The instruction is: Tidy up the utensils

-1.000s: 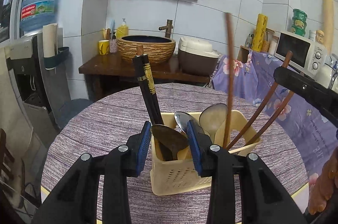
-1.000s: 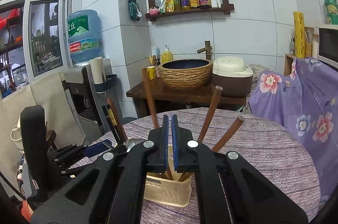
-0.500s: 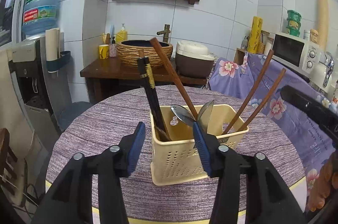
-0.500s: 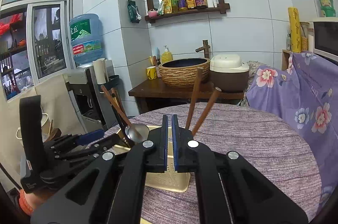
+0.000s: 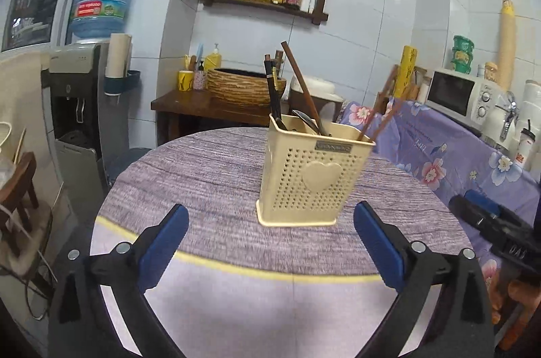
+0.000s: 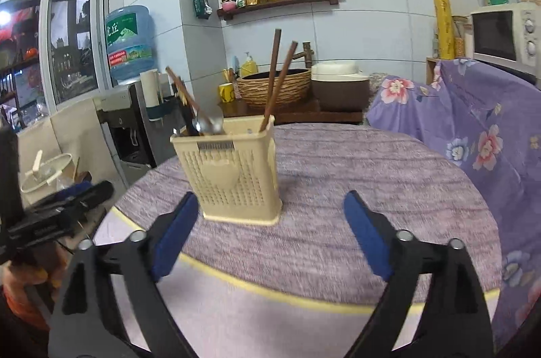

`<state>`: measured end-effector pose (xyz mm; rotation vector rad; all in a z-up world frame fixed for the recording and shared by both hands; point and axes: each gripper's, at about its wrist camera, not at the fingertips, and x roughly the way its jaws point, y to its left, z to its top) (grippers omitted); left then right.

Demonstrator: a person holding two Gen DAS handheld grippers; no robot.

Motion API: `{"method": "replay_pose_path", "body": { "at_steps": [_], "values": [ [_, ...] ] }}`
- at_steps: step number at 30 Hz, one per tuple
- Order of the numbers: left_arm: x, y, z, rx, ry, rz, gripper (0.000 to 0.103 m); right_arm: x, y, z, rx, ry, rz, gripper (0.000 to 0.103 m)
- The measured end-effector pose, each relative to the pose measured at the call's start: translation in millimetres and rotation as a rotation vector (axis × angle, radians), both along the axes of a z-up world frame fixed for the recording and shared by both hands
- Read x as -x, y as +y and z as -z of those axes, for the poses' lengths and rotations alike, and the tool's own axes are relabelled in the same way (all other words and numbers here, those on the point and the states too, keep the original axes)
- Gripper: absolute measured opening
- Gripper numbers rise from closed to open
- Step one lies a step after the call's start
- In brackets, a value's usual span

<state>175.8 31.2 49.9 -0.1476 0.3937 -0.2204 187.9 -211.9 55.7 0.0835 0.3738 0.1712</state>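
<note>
A cream perforated utensil holder (image 5: 309,175) with a heart on its side stands upright on the round purple table (image 5: 203,175). It holds brown chopsticks (image 5: 301,87), black chopsticks (image 5: 273,91) and metal spoons (image 5: 306,119). The holder also shows in the right wrist view (image 6: 233,168), with chopsticks (image 6: 277,77) and spoons (image 6: 208,123) sticking out. My left gripper (image 5: 270,219) is open and empty, back from the holder near the table's front edge. My right gripper (image 6: 270,209) is open and empty, just short of the holder.
A wooden side table with a woven basin (image 5: 245,86) and rice cooker (image 6: 339,80) stands behind the table. A purple flowered cloth (image 6: 473,128) covers a counter at right with a microwave (image 5: 456,94). A water dispenser (image 5: 74,108) stands at left.
Both grippers have pulled back from the holder and opened wide. The right one was shut before. The holder now stands free with a brown chopstick added inside.
</note>
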Motion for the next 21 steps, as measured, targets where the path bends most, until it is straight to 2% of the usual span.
{"method": "replay_pose_path", "body": {
  "at_steps": [5, 7, 11, 15, 21],
  "values": [
    [68.8, -1.5, 16.3, -0.044, -0.1, -0.039, 0.098, 66.6, 16.8, 29.1, 0.062, -0.064, -0.009, 0.097],
    [87.6, -0.6, 21.3, -0.045, -0.109, -0.056, 0.098, 94.2, 23.5, 37.1, 0.078, -0.094, -0.022, 0.097],
    [123.6, 5.0, 30.1, 0.004, -0.088, -0.088, 0.098, 139.3, 32.2, 46.2, 0.086, -0.141, -0.037, 0.097],
    [149.6, 9.9, 33.4, 0.029, -0.092, -0.101, 0.098, 169.0, 40.2, 49.7, 0.11, -0.171, -0.051, 0.097],
    [172.5, 14.5, 36.5, -0.009, -0.124, -0.123, 0.098, 190.3, 38.5, 49.9, 0.092, -0.182, -0.054, 0.097]
  ]
}}
